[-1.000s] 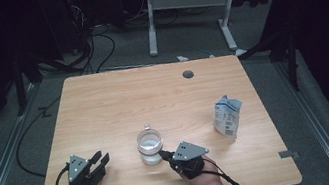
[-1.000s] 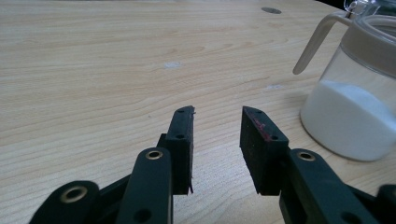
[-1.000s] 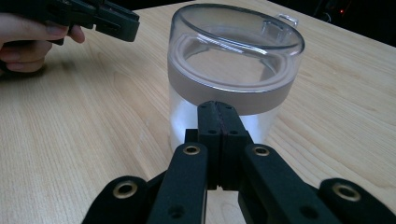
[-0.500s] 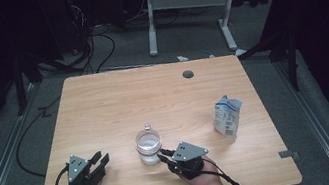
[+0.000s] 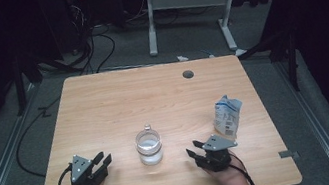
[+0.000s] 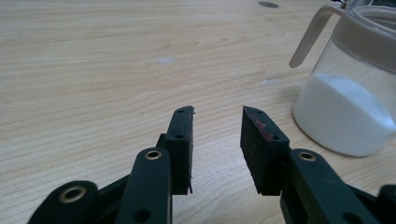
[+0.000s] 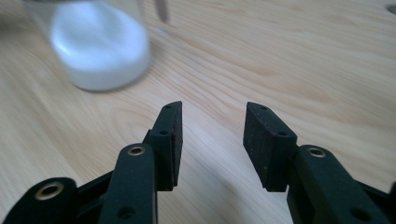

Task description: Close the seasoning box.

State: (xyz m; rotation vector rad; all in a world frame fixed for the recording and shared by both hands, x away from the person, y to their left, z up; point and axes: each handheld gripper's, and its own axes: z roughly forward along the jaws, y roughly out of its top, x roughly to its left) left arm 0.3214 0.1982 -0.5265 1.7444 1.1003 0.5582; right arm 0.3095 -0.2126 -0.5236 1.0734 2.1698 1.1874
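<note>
A clear glass jar half full of white powder stands near the table's front middle, with a small handle on its lid. In the left gripper view the jar is at the right; in the right gripper view the jar is blurred at the upper left. My left gripper rests on the table left of the jar, open with nothing between its jaws. My right gripper sits right of the jar, apart from it; its jaws have just been opening and hold nothing.
A white and blue pouch stands upright behind the right gripper, near the right edge. A round cable hole lies at the far side of the wooden table. Desk legs and cables are on the floor beyond.
The right gripper has drawn back to the right, away from the jar, and its jaws have opened. The left gripper and the jar have stayed put.
</note>
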